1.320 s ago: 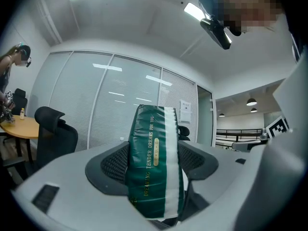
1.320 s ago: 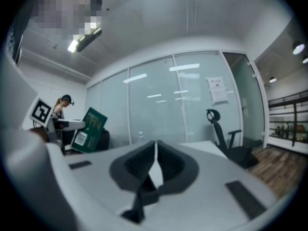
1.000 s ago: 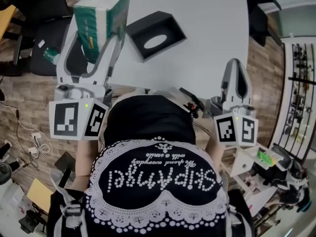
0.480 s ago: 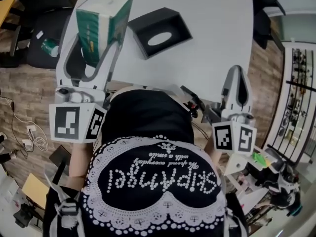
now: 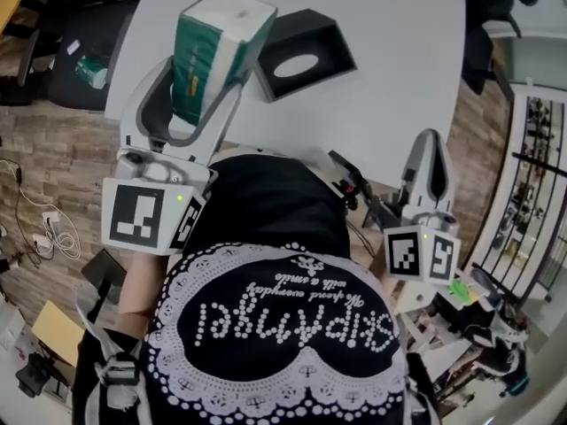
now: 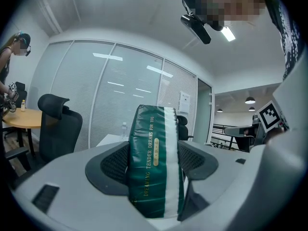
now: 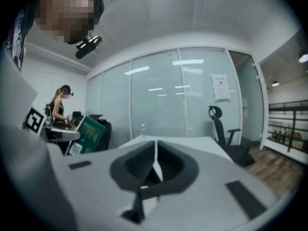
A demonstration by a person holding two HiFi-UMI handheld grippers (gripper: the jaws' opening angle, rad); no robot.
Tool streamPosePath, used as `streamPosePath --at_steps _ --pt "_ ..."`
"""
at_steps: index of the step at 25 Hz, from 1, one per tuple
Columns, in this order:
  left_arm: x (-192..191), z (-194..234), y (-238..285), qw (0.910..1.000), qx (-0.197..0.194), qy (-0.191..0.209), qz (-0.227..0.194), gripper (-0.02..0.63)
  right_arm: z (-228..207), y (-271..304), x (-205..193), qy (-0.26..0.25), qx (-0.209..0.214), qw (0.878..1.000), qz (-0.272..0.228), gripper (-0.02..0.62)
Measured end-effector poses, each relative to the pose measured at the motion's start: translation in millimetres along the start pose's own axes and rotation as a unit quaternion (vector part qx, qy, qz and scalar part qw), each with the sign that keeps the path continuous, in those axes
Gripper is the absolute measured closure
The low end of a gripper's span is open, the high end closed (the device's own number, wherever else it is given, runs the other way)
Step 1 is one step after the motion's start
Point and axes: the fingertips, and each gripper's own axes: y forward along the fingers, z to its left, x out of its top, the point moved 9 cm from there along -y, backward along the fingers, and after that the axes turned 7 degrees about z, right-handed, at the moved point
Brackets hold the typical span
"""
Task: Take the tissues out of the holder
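A: Your tissue pack [image 5: 217, 51] is on end. Its long axis runs out along the jaws of your left gripper [image 6: 154, 158], and its white end face is turned up toward your head.

B: Yes, and in your left gripper view the green side with the gold lettering faces back at you, with the print running up the length of the pack.

A: Your left claw is pinching it. One ribbed pad presses each broad side near the pack's lower end, and the rest of the pack sticks out past the tips.

B: You hold it raised over the near left part of the white table [image 5: 390, 78], just left of the black holder [image 5: 323, 42]. From your head it overlaps the holder's left corner, and I can't tell whether the two touch.

A: The holder sits on the table with its oval slot facing up.

B: Your right gripper [image 7: 155, 155] is low at your right side, off the table's near edge. Its jaws are pressed together with nothing between them.

A: Around you there is a wood-plank floor [image 5: 53, 175], a black office chair [image 6: 60, 124] and glass partition walls [image 6: 120, 105].
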Motion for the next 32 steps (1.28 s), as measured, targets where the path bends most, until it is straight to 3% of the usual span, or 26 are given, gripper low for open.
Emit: streamPosePath --at_steps 32 --pt "2.6 -6.1 -0.7 1.0 -0.001 -0.001 -0.001 0.272 2.6 1.0 1.0 0.005 0.011 1.0 -0.005 0.56"
